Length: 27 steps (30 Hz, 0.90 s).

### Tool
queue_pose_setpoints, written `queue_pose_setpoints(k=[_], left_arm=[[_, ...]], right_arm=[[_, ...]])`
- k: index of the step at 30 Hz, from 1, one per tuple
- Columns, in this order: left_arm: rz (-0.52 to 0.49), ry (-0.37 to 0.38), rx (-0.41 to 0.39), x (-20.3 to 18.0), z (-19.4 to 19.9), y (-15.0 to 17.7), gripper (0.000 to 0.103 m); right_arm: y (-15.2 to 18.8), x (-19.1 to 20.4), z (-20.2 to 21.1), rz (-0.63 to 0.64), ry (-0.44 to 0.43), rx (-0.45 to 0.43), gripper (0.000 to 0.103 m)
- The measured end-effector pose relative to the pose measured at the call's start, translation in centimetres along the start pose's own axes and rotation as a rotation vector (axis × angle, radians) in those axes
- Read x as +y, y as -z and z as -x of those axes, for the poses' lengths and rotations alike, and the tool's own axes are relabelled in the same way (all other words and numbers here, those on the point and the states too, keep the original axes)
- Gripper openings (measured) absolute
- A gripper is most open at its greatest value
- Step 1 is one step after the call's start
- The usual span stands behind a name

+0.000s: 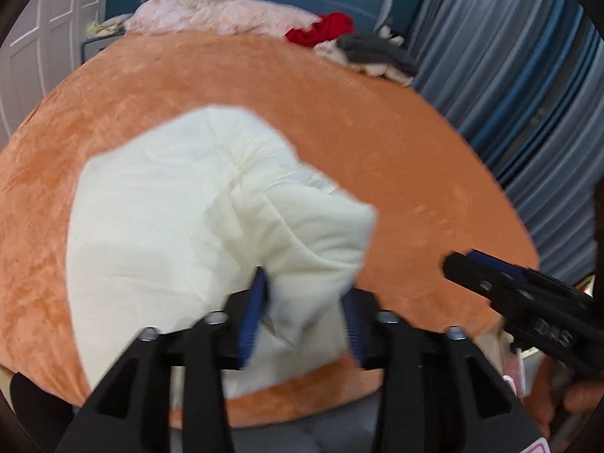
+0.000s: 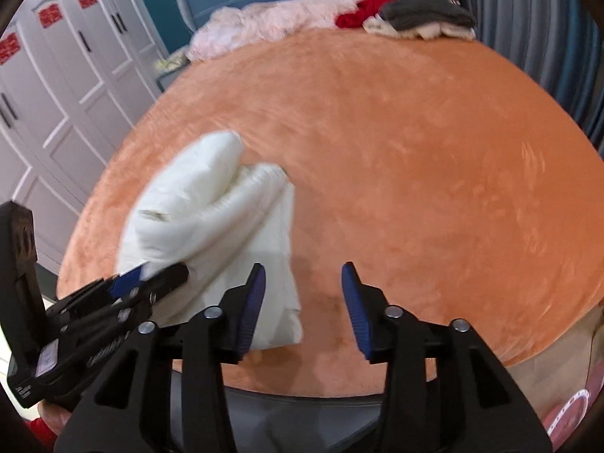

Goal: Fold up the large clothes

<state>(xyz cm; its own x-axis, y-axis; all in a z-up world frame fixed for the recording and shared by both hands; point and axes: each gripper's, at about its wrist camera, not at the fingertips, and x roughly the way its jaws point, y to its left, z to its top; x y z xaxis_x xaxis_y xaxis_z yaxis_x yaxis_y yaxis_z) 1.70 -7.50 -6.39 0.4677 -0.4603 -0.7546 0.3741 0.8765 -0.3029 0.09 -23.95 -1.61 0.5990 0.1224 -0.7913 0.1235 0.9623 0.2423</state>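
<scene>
I read both grippers as released: white garment (image 1: 196, 204) lies bunched on the orange bedspread (image 1: 377, 158), a fold loose between the left gripper (image 1: 302, 321) pads, while the right gripper (image 2: 304, 309) gapes empty beside it, presumably for regrasping.
</scene>
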Motion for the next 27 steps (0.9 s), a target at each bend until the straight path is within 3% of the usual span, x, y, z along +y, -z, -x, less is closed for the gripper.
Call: queue_pose_setpoints(k=[1,2,3,5,7,12,13,14,15,17,19,21,23,27], left_arm=[[0.004,0.041,-0.017,-0.1,1.7,0.0,0.055],[0.010,0.068,-0.031,-0.1,3.4,0.0,0.068],[0.014,0.077,-0.042,-0.2,4.6,0.1,0.071],[0.017,0.074,-0.073,0.8,7.1,0.2,0.071],[0.054,-0.004,-0.096,2.5,8.9,-0.2,0.071],[0.177,-0.209,-0.098,8.3,8.5,-2.3,0.070],[0.192,-0.235,-0.088,9.2,7.9,-2.6,0.070],[0.201,-0.249,-0.073,9.7,7.5,-2.8,0.069],[0.208,-0.255,-0.057,10.4,6.9,-3.0,0.064],[0.233,-0.261,-0.010,11.5,5.2,-3.1,0.058],[0.233,-0.259,0.029,11.4,4.0,-2.7,0.046],[0.220,-0.251,0.080,11.1,2.7,-2.0,0.021],[0.183,-0.251,0.146,10.3,0.7,-1.1,0.009],[0.136,-0.261,0.204,8.7,-1.6,0.5,0.009]], right_arm=[[-0.6,0.8,0.6,0.012,-0.035,-0.016,0.046],[-0.9,1.5,1.0,0.017,-0.064,-0.027,0.053],[-1.3,2.3,1.4,0.023,-0.100,-0.041,0.056],[-2.7,4.0,2.0,0.042,-0.163,-0.060,0.064],[-4.3,5.8,0.8,0.062,-0.214,-0.050,0.068],[-5.8,8.6,-5.0,0.135,-0.156,0.080,0.068],[-5.6,8.9,-6.3,0.141,-0.147,0.121,0.064],[-5.1,8.7,-7.0,0.142,-0.150,0.153,0.047],[-4.7,8.5,-7.7,0.138,-0.163,0.185,0.032],[-3.4,7.6,-7.6,0.130,-0.169,0.197,0.021],[-2.6,6.6,-6.5,0.116,-0.177,0.185,0.018],[-1.1,5.1,-4.8,0.086,-0.164,0.178,0.018],[0.8,3.8,-4.0,0.065,-0.118,0.189,0.018],[4.3,1.8,-5.8,0.009,-0.052,0.263,0.018]])
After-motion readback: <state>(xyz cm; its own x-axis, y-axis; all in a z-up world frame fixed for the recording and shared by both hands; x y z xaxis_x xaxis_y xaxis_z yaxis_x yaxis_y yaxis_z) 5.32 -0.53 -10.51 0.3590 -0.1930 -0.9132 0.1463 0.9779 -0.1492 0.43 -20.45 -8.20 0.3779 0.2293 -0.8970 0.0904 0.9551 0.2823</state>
